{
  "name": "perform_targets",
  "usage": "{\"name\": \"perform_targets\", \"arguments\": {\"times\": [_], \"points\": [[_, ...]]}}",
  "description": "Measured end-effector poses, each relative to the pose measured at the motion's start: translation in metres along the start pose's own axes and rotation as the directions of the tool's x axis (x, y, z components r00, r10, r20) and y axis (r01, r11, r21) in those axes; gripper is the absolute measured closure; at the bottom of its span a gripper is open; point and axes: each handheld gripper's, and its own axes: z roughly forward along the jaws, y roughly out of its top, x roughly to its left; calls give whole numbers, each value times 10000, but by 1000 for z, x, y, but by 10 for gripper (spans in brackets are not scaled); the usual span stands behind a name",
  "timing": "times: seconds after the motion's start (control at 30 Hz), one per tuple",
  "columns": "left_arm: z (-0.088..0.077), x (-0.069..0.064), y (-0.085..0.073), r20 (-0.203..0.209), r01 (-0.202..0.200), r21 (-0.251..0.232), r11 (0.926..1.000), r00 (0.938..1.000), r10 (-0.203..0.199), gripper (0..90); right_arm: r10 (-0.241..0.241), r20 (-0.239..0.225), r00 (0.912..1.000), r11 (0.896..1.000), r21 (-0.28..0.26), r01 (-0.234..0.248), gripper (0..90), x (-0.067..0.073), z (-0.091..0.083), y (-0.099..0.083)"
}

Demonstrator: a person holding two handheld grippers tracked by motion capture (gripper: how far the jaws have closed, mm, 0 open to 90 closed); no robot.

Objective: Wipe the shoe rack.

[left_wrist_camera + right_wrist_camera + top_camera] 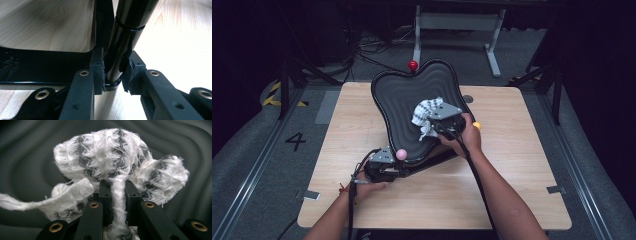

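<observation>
A black seat-shaped panel (404,100) with a rippled surface (30,157) stands tilted on the wooden table (522,165). My right gripper (430,123) is shut on a frayed white and grey cloth (424,111) and holds it against the panel's upper right part. In the right gripper view the cloth (112,157) bunches above the gripper (117,192), with one strand pinched between the jaws. At the panel's lower edge my left gripper (392,162) is shut on a glossy black tube (125,32) of the panel's frame. The left gripper (113,72) squeezes that tube from both sides.
A pink ball (401,154) sits at the panel's lower edge, a red one (413,65) at its top, and a yellow one (477,125) shows beside my right hand. A black frame bar (37,67) crosses just above the tabletop. Dark stands and cables lie beyond the table.
</observation>
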Motion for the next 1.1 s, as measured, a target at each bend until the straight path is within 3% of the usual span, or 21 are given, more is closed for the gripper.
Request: {"name": "perform_targets", "arguments": {"times": [0.07,0.47,0.57,0.7,0.97,1.1], "points": [[0,0,0,-1,-2,4,10000,10000,2,721,-237,-250,9994,9997,-114,234,795,14,2,7],[0,-1,0,54,17,28,10000,10000,-17,721,-998,-1031,9896,9941,-532,947,794,51,5,24],[0,0,0,-37,-44,58,10000,10000,44,722,-1160,-871,9894,9927,-433,1126,795,57,5,26],[0,-1,0,-55,-44,56,10000,10000,44,722,-981,-887,9912,9947,-393,949,797,53,5,24],[0,-1,0,-66,-42,54,10000,10000,42,722,-867,9,9962,9962,85,867,799,32,1,13],[0,0,0,-64,-55,60,10000,10000,56,722,-451,344,9984,9983,378,438,799,13,-3,1]]}}
